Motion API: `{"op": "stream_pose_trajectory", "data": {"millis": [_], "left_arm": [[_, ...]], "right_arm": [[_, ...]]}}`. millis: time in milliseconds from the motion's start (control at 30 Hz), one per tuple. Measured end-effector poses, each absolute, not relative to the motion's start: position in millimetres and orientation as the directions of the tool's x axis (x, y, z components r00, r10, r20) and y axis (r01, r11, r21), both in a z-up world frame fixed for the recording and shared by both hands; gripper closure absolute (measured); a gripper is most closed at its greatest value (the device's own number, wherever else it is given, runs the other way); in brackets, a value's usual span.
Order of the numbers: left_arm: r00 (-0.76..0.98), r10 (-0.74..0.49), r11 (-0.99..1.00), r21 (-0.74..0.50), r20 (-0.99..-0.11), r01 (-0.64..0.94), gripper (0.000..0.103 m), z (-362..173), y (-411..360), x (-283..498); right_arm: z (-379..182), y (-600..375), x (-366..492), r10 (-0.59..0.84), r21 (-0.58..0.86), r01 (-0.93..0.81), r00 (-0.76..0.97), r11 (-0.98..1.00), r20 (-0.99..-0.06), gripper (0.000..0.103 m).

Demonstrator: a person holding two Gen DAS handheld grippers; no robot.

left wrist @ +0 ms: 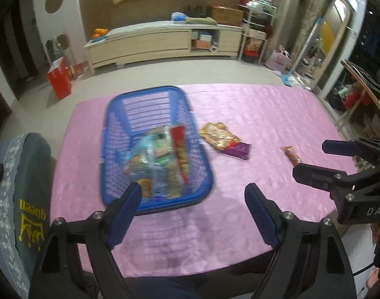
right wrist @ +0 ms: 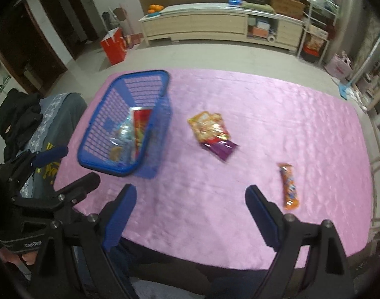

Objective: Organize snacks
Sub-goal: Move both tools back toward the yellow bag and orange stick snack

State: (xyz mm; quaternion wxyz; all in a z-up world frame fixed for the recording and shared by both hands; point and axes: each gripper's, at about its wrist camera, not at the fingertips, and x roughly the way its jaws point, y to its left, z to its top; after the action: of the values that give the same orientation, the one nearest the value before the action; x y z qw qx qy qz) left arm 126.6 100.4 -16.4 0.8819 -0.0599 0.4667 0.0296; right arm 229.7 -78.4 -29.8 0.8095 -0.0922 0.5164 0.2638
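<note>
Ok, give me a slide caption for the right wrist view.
Open right gripper above pink tablecloth; blue basket holds snacks, orange bar and two packets remain outside.

"queen" on grey cushion [left wrist: 28, 211], "DAS" on right gripper [left wrist: 312, 162]

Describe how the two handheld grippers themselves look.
Both the left gripper and the right gripper are black plastic clamps with silver bolts at the joints. Each has two fingers faced with ribbed blue pads. White lettering marks the bodies, only partly readable. No sleeves can be made out.
</note>
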Motion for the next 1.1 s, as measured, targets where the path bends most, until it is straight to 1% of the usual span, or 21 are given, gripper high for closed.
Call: {"op": "stream_pose_trajectory", "data": {"millis": [233,500,600,833,1000,1100], "left_arm": [[0.547,-0.062,0.995,-0.096,-0.835,-0.034,0.020,-28.9,40.8,152.5],[0.501,-0.101,0.994,-0.110,-0.860,0.011,0.020,-54.2,-4.4,185.9],[0.474,-0.120,0.992,-0.127,-0.872,0.018,0.020,-66.4,-14.0,198.6],[0.423,-0.114,0.992,-0.128,-0.899,-0.004,0.020,-97.1,-25.3,227.6],[0.374,-0.105,0.992,-0.122,-0.921,-0.023,0.020,-126.0,-30.9,246.7],[0.363,-0.093,0.990,-0.124,-0.927,-0.061,0.020,-139.9,-26.6,257.8]], "right_arm": [[-42.1,-136.4,249.8,0.306,0.124,-0.469,0.335,0.875,-0.891,0.012],[-75.1,-179.2,280.6,0.287,0.149,-0.411,0.298,0.899,-0.911,0.012],[-88.7,-190.7,292.1,0.267,0.133,-0.408,0.292,0.903,-0.919,0.012],[-124.2,-212.3,324.1,0.257,0.144,-0.392,0.253,0.908,-0.933,0.012],[-154.4,-209.9,344.1,0.214,0.093,-0.425,0.247,0.900,-0.945,0.012],[-171.6,-209.1,355.5,0.220,0.106,-0.437,0.220,0.893,-0.950,0.012]]}}
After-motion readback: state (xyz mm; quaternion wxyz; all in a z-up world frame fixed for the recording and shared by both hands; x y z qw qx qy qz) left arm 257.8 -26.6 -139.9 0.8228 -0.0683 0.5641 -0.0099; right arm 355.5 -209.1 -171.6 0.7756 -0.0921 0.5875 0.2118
